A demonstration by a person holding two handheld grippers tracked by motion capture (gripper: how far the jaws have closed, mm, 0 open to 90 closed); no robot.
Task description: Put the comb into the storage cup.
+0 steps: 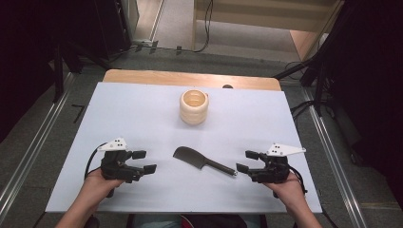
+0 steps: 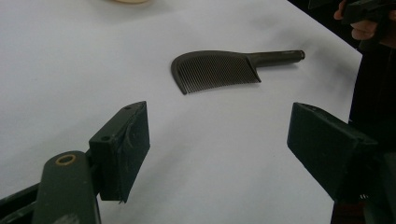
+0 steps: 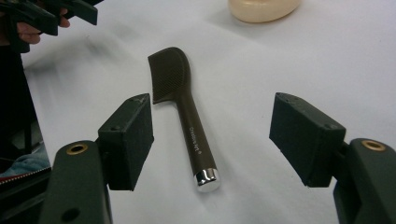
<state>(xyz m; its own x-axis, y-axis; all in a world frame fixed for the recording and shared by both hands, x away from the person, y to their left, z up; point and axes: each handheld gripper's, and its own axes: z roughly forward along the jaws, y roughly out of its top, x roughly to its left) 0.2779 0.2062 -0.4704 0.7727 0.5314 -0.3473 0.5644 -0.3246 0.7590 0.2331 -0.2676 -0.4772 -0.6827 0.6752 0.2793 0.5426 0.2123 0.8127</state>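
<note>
From above, the dark comb (image 1: 203, 161) lay flat on the white counter (image 1: 142, 118) between the left gripper (image 1: 145, 161) and right gripper (image 1: 247, 161), touching neither, with a cream ribbed cup (image 1: 194, 107) standing farther back. The left gripper view showed the comb's fine teeth beyond its fingers (image 2: 122, 149), which stood wide with nothing between them. The right gripper view caught the handle's silver cap and small lettering, its fingers (image 3: 128, 140) wide apart with the handle's end lying free on the counter between them.
</note>
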